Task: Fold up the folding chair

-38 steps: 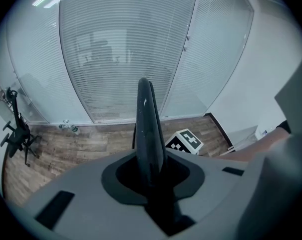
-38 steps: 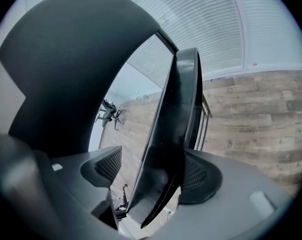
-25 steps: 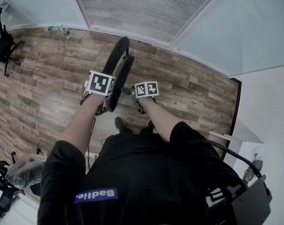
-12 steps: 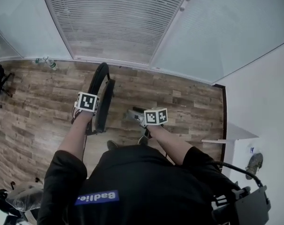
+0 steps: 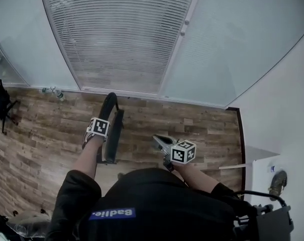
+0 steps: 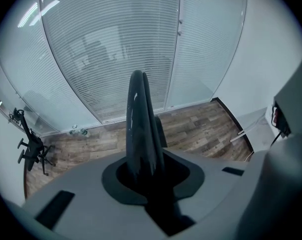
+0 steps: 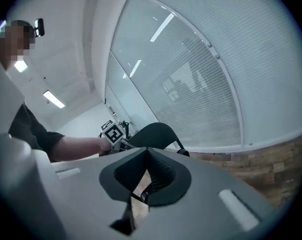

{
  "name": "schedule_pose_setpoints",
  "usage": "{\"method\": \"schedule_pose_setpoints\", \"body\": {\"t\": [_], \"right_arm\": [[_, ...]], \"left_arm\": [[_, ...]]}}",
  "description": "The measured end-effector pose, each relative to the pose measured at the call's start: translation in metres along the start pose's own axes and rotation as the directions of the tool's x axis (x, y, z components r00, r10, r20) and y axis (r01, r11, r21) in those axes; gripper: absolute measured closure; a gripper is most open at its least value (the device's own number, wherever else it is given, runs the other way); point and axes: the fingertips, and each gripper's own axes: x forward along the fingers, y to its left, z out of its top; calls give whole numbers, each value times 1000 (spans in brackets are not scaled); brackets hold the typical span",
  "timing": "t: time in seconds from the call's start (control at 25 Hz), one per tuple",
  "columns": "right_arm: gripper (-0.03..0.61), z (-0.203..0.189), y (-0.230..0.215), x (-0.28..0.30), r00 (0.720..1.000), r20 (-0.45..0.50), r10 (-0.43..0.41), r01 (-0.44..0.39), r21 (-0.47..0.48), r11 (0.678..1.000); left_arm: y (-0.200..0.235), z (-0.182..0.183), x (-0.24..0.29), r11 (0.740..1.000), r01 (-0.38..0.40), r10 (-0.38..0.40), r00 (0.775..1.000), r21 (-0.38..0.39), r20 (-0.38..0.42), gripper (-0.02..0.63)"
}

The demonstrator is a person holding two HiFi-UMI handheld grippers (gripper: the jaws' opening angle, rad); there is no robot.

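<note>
Beside glass wall (image 5: 121, 39) | left hand-held gripper (image 6: 143, 184) grips folding chair (image 5: 110, 104) | right hand-held gripper (image 5: 161, 141) closed | bottle (image 5: 54, 91) beyond

Cool, even light is filling the room, with faint shadows lying on the floor (image 5: 41, 134) below the blinds (image 5: 121, 34). Lamp streaks (image 7: 163, 26) are glaring across the blinds. A sheen is running down the chair (image 6: 136, 119) before them. Both gripper views are bowing into black corners.

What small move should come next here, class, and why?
Probably lean the folding chair toward the glass wall and rest it there. The chair looks folded flat, standing upright on the wood floor and gripped at its top edge by the left gripper, while the right gripper is shut, empty and clear of it.
</note>
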Motion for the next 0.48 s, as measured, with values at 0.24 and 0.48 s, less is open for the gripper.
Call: {"method": "schedule_pose_setpoints", "body": {"t": [0.24, 0.48], "right_arm": [[575, 23, 13, -25, 994, 107, -38, 55, -161, 985], [577, 27, 16, -28, 992, 124, -21, 48, -226, 973]], "left_arm": [[-4, -3, 3, 1000, 8, -8, 999, 6, -36, 538], [-6, -3, 6, 1000, -6, 7, 999, 18, -53, 538]]}}
